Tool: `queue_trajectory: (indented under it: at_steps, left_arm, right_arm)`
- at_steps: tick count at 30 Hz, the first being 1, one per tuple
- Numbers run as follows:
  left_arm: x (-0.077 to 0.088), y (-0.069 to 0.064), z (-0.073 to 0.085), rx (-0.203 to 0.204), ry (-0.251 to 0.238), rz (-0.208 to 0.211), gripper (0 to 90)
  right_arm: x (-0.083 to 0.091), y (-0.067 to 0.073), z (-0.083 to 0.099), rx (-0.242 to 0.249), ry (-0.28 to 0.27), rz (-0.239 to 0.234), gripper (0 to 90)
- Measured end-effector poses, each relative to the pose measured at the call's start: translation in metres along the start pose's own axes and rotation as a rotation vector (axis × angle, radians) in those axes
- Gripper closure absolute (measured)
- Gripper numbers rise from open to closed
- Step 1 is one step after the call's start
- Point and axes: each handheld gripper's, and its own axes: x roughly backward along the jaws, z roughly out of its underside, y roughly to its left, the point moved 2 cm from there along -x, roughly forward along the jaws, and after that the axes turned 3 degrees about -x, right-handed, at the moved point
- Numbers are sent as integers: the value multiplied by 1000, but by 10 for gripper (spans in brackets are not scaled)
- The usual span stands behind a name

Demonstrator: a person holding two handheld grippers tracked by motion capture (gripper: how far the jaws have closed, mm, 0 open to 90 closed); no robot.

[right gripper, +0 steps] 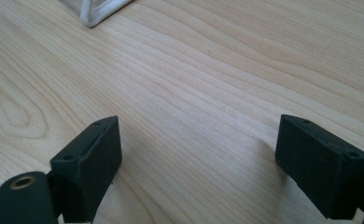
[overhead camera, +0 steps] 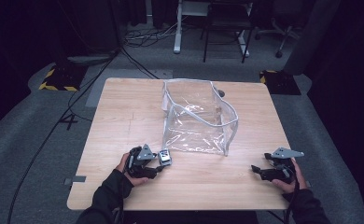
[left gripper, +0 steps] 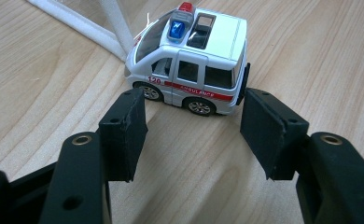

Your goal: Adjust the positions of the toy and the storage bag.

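A small white toy ambulance (left gripper: 194, 56) with a red stripe and a blue and red roof light stands on the wooden table (left gripper: 311, 56), side-on to my left gripper (left gripper: 192, 116). The jaws stand apart with bare wood between them. Their tips reach the car's front and rear corners, and the car itself lies just beyond them; I cannot tell whether they touch it. In the high view the ambulance (overhead camera: 164, 157) sits right at the tip of the left gripper (overhead camera: 157, 167), near the front left. My right gripper (right gripper: 199, 149) is open over bare wood, at the front right in the high view (overhead camera: 255, 171).
A clear plastic bag (overhead camera: 199, 116) with white piping stands upright at the middle of the table (overhead camera: 124, 116), just behind the ambulance. Its corner shows in the right gripper view (right gripper: 94, 14), its piping (left gripper: 77, 21) in the left gripper view. Chairs and cables lie on the floor beyond.
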Motion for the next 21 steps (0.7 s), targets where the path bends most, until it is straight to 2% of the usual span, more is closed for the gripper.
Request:
queue_trajectory:
  at_steps: [4,5,6,8,12,13,17,19,21]
  left_arm:
    - [-2,-1,-2,24,10,-17,337]
    - [-2,0,-2,14,11,-22,326]
    - [-4,-2,-3,27,8,-14,312]
    - [-4,-2,-3,21,21,-25,273]
    - [-8,-4,-6,21,35,-43,153]
    - [-9,-5,-7,29,31,-35,150]
    - [-13,-7,-12,6,22,-61,151]
    - [-17,-8,-16,-24,16,-80,151]
    - [-21,-8,-20,-30,15,-78,152]
  right_arm:
    - [0,0,0,0,0,0,146]
    - [0,0,0,1,0,0,146]
    - [0,0,0,0,0,0,146]
    - [0,0,0,1,0,0,146]
    - [0,0,0,0,0,0,146]
    - [0,0,0,-1,0,0,146]
    - [0,0,0,-1,0,0,146]
    - [0,0,0,-1,0,0,146]
    - [0,0,0,0,0,0,146]
